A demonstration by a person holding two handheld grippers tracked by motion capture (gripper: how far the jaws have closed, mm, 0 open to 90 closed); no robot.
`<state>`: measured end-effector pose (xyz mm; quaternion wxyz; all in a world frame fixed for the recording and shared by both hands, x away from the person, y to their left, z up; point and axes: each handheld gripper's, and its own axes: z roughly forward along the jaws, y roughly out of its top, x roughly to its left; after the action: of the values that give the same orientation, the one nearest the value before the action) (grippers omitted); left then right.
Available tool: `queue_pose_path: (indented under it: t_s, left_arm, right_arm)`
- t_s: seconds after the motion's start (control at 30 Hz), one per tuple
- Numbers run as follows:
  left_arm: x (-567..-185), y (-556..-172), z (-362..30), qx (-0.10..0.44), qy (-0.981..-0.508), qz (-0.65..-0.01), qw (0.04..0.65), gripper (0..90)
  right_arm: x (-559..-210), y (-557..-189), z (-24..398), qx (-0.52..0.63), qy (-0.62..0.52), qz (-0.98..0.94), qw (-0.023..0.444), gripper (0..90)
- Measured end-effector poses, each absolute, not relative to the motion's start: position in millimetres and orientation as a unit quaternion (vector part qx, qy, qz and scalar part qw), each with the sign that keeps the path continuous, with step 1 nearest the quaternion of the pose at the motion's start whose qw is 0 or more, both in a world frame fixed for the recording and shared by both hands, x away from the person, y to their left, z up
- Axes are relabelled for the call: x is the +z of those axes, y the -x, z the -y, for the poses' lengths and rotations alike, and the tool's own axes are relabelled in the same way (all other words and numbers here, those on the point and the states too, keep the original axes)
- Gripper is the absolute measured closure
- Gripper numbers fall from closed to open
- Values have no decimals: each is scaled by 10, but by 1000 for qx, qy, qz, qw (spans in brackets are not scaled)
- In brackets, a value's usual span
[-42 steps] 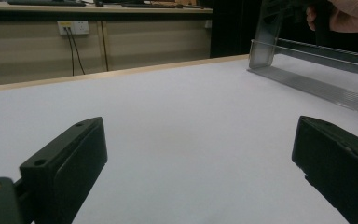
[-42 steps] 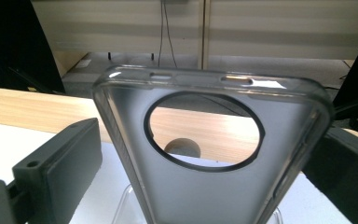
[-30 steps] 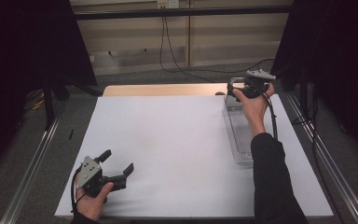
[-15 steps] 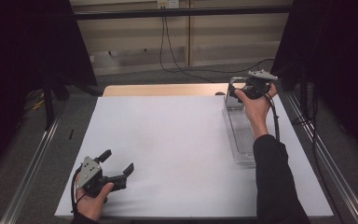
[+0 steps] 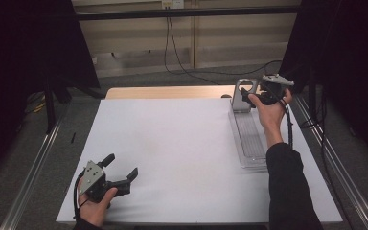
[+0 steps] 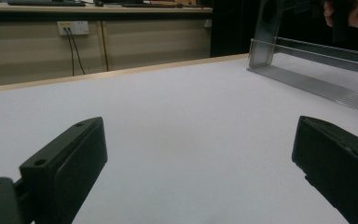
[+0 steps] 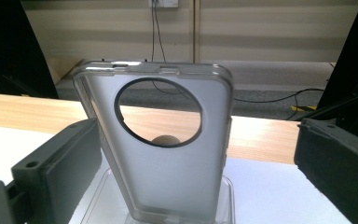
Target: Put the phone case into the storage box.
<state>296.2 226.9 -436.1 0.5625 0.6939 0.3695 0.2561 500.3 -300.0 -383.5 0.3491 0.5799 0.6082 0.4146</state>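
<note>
A translucent grey phone case [image 7: 168, 177] with a round camera hole stands upright, leaning slightly, at the far end of a clear plastic tray [image 5: 249, 139]. My right gripper [image 7: 196, 154] is open, with one jaw on each side of the case and a gap on both sides. From above, the right gripper [image 5: 250, 96] sits at the table's far right, next to the phone case [image 5: 242, 98]. Near the front left corner my left gripper [image 5: 121, 165] is open over the white sheet with nothing between its jaws [image 6: 200, 158]. The case [image 6: 265, 32] and tray [image 6: 317, 84] lie far off to its right.
A white sheet [image 5: 172, 143] covers the table, with a wooden strip [image 5: 167, 92] at its far edge. Metal rails [image 5: 33, 172] run along both sides. Cables hang down the back wall [image 5: 172, 43]. The person's right sleeve [image 5: 287, 187] lies over the table's right side.
</note>
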Motion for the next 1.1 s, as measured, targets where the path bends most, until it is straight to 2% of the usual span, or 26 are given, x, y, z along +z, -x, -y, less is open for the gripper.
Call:
queue_pose_path:
  t_s: [0.47,1.1]
  left_arm:
    - [-4346,-2973,-2260,258,-692,-368,564,32]
    - [-4341,-2969,-2294,267,-688,-373,562,32]
  right_arm:
    - [-3850,-4752,3095,445,-563,-611,334,3]
    - [-3783,-4530,3068,484,-498,-634,340,12]
